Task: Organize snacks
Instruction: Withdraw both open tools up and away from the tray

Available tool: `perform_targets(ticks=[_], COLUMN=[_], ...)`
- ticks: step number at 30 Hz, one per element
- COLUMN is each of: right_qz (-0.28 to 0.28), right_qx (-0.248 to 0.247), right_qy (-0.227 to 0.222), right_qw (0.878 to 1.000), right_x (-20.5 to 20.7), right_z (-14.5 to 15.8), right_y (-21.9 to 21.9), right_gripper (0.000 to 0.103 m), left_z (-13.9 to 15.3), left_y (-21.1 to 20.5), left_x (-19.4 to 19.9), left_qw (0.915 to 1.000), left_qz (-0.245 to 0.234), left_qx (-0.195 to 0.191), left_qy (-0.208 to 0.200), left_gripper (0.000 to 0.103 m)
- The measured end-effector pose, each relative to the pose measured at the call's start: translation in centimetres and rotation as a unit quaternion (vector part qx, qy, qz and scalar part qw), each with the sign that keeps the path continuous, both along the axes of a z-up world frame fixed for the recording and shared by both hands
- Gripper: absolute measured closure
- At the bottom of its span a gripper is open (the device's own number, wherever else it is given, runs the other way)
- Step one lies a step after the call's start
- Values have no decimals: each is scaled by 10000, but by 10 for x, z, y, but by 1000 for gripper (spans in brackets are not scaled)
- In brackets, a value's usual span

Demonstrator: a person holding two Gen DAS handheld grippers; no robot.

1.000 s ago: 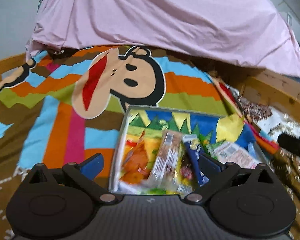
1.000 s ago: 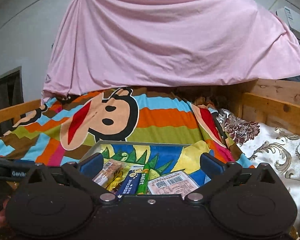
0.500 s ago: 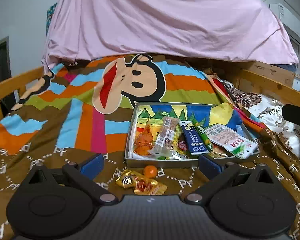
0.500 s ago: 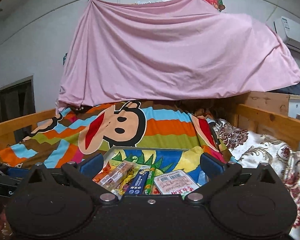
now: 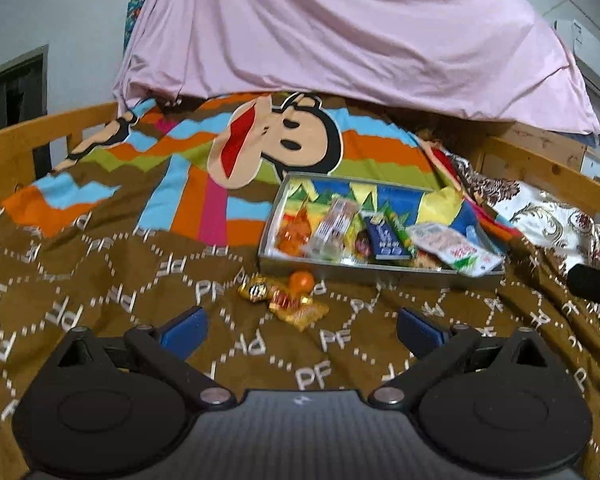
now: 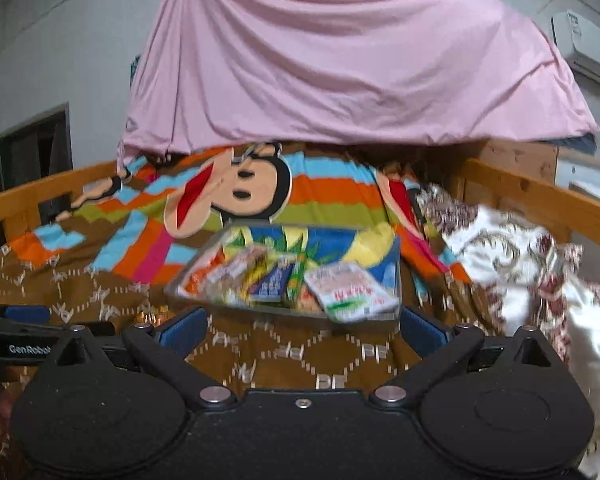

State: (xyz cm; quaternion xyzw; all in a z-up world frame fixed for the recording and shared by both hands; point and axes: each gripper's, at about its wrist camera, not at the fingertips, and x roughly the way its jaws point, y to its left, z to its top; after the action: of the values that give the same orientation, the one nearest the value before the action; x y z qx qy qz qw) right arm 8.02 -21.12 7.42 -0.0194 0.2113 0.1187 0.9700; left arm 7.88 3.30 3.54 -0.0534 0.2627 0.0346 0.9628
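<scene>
Lying on the brown bedspread just in front of the tray, a small cluster of loose snacks is what the next move appears to turn on: a gold-wrapped sweet, a round orange candy and a crumpled yellow packet. They sit straight ahead of the left tongs and slightly to the left of centre, nearer to them than the tray is. The yellow packet's long axis runs roughly crosswise, slanting toward the lower right. The left tongs stand wide apart and hold nothing.

The right tongs are also spread open and empty, facing the tray's near wall; the loose snacks cannot be made out in that blurred view, so the left hand seems the better placed of the two. The tray already holds several packets, among them a blue packet and a white packet that overhangs the front right edge.

Nothing stands between the left tongs and the loose snacks. Beyond the tray lie the striped monkey blanket and a draped pink sheet; a wooden bed rail and a patterned pillow lie to the right. The soft, creased bedding may let small sweets roll or sink when pinched.
</scene>
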Motion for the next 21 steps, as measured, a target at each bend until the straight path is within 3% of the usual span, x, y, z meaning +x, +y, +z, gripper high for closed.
perform_targets(ticks=[13, 21], right_qz=[-41, 1], right_qx=[-132, -82], right_qy=[1081, 1208], right_qw=[9940, 9926], right_x=[6, 5], right_z=[-45, -52], right_y=[6, 3], right_gripper=[1, 1], left_z=[-24, -29], left_y=[-1, -15], left_x=[-9, -2], left_qw=[9983, 9972], left_qz=[227, 109], left_qx=[38, 161], left_qy=[541, 720], left_gripper=[0, 0])
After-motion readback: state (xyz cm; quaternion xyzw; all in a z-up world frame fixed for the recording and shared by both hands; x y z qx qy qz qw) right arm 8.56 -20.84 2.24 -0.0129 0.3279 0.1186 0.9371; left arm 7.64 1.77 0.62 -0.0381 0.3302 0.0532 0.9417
